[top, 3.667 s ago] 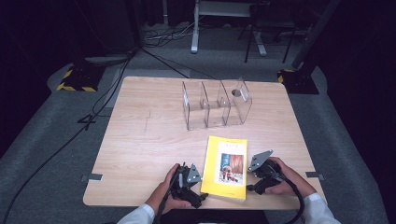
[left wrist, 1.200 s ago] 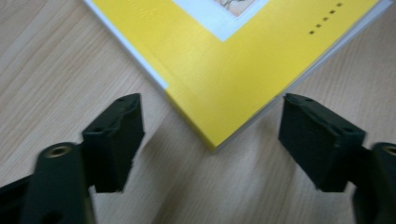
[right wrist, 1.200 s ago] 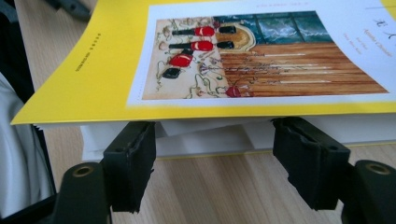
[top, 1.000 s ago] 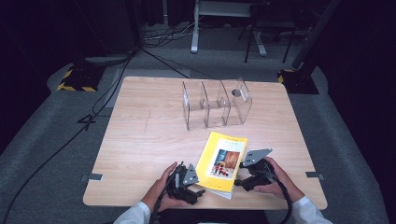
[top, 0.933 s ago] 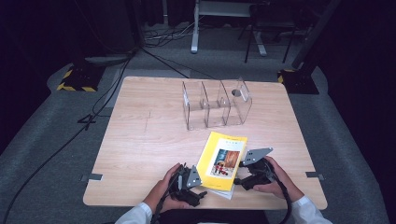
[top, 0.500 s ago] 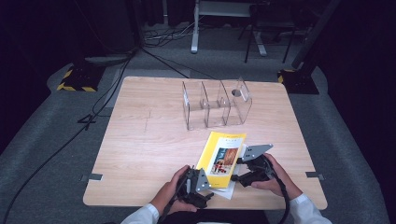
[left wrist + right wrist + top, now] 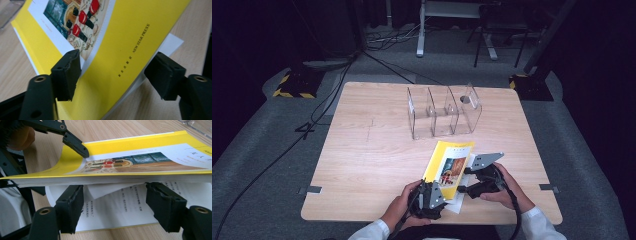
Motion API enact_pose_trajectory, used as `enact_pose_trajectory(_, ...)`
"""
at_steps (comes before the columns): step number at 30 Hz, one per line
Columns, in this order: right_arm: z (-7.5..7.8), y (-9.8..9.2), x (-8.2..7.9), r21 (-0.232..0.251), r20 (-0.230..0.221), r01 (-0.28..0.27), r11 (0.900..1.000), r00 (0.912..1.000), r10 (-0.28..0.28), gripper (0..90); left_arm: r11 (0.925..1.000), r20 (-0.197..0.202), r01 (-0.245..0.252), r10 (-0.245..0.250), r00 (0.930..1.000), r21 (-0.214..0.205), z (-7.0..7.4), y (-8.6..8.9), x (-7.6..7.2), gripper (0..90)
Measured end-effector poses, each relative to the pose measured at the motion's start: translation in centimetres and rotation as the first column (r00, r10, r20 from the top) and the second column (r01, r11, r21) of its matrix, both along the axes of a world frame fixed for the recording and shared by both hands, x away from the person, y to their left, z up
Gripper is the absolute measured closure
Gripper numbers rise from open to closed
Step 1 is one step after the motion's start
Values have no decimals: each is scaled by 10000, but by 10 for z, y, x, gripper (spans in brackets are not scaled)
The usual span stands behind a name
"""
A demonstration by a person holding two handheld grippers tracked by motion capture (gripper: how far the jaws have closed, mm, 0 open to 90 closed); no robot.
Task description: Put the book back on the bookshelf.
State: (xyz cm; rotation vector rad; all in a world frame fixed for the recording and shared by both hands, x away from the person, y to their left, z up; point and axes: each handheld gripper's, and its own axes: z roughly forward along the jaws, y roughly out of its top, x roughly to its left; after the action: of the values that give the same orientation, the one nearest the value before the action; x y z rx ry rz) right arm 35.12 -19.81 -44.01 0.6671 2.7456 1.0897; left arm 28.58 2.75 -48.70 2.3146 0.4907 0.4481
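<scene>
The yellow book (image 7: pixel 450 167), which lay flat and square on the tabletop (image 7: pixel 362 165) at first, now sits turned, its far end swung toward the right. Its near part is lifted off the pages beneath, the cover bowing upward and white pages showing under it. The left gripper (image 7: pixel 432 196) has moved rightward onto the book's near corner, and its jaws have just been closing with the cover between them. The right gripper (image 7: pixel 467 180) has shifted in under the raised pages.

Book (image 7: pixel 451 165) on the table's (image 7: pixel 362 165) near edge, clear divider rack (image 7: pixel 443 111) behind it, left gripper (image 7: pixel 434 194) and right gripper (image 7: pixel 468 176) flanking the book
</scene>
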Motion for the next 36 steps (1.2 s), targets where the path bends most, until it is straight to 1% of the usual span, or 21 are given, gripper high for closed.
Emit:
enact_pose_trajectory(2, 1, 1, 1, 75, -21, 21, 10000, 10000, -21, 311, 9998, 189, -122, 119, 9998, 139, 0, 0, 0, 367)
enact_pose_trajectory(4, 2, 1, 1, 91, -31, 57, 9999, 10000, -57, 311, 9998, 224, -153, 150, 9996, 117, 1, 1, 1, 375)
enact_pose_trajectory(5, 2, 2, 1, 93, 26, 30, 10000, 10000, -30, 310, 9998, 330, -172, 167, 9993, 134, 2, 2, 0, 418)
enact_pose_trajectory(7, 4, 2, 0, 172, 50, 70, 9998, 10000, -71, 308, 10000, 381, -16, 14, 9993, 59, 5, 5, 0, 465)
enact_pose_trajectory(8, 5, 1, -1, 182, 65, 120, 9998, 9999, -121, 308, 10000, 588, 73, -73, 9982, -10, 7, 7, -1, 496)
enact_pose_trajectory(9, 5, 1, -1, 182, 65, 120, 9998, 9999, -121, 308, 10000, 588, 73, -73, 9982, -10, 7, 7, -1, 546)
enact_pose_trajectory(10, 6, 0, -1, 228, 127, 113, 9997, 9999, -116, 308, 9999, 676, 148, -148, 9976, -4, 9, 8, -2, 546)
enact_pose_trajectory(13, 11, -6, -3, 438, 204, 206, 9988, 9996, -215, 296, 9998, 1029, 202, -196, 9945, -47, 13, 11, -4, 667)
enact_pose_trajectory(14, 13, -8, -3, 563, 209, 199, 9982, 9996, -211, 299, 9999, 1174, 164, -158, 9930, -39, 14, 12, -5, 690)
enact_pose_trajectory(15, 17, -12, -4, 795, 181, 149, 9967, 9997, -164, 297, 9998, 1157, 192, -189, 9931, -9, 14, 11, -4, 707)
enact_pose_trajectory(17, 18, -14, -5, 787, 228, 123, 9968, 9996, -141, 297, 9992, 1188, 382, -392, 9921, 106, 13, 10, -5, 723)
enact_pose_trajectory(20, 22, -19, -9, 842, 560, -99, 9964, 9984, 52, 291, 9984, 1152, 550, -563, 9917, 142, 13, 12, -7, 772)
enact_pose_trajectory(22, 26, -21, -12, 888, 778, -208, 9958, 9969, 139, 289, 9982, 1059, 604, -600, 9926, -2, 15, 15, -5, 788)
enact_pose_trajectory(24, 29, -24, -14, 1103, 1109, -474, 9928, 9932, 351, 291, 9980, 877, 639, -636, 9941, -9, 16, 19, -3, 795)
enact_pose_trajectory(26, 31, -23, -17, 1175, 1385, -768, 9901, 9885, 602, 289, 9976, 705, 691, -683, 9952, -95, 16, 26, -2, 795)
enact_pose_trajectory(27, 32, -20, -18, 1256, 1643, -989, 9871, 9833, 776, 289, 9969, 591, 766, -754, 9954, -177, 16, 29, -1, 794)
enact_pose_trajectory(29, 31, -15, -18, 1410, 1767, -1405, 9800, 9776, 1147, 292, 9966, 408, 759, -746, 9964, -320, 17, 37, 1, 794)
enact_pose_trajectory(31, 26, -7, -17, 1261, 1870, -1877, 9741, 9688, 1625, 294, 9960, 278, 788, -776, 9966, -420, 17, 46, 2, 792)
enact_pose_trajectory(33, 18, 4, -14, 951, 1898, -2299, 9686, 9593, 2090, 301, 9954, 90, 769, -765, 9970, -568, 17, 60, 4, 787)
enact_pose_trajectory(35, 11, 13, -11, 597, 1974, -2493, 9666, 9521, 2333, 304, 9948, 84, 803, -799, 9968, -628, 17, 72, 6, 784)
enact_pose_trajectory(36, 11, 13, -11, 597, 1974, -2493, 9666, 9521, 2333, 304, 9948, 84, 803, -799, 9968, -628, 17, 72, 6, 784)
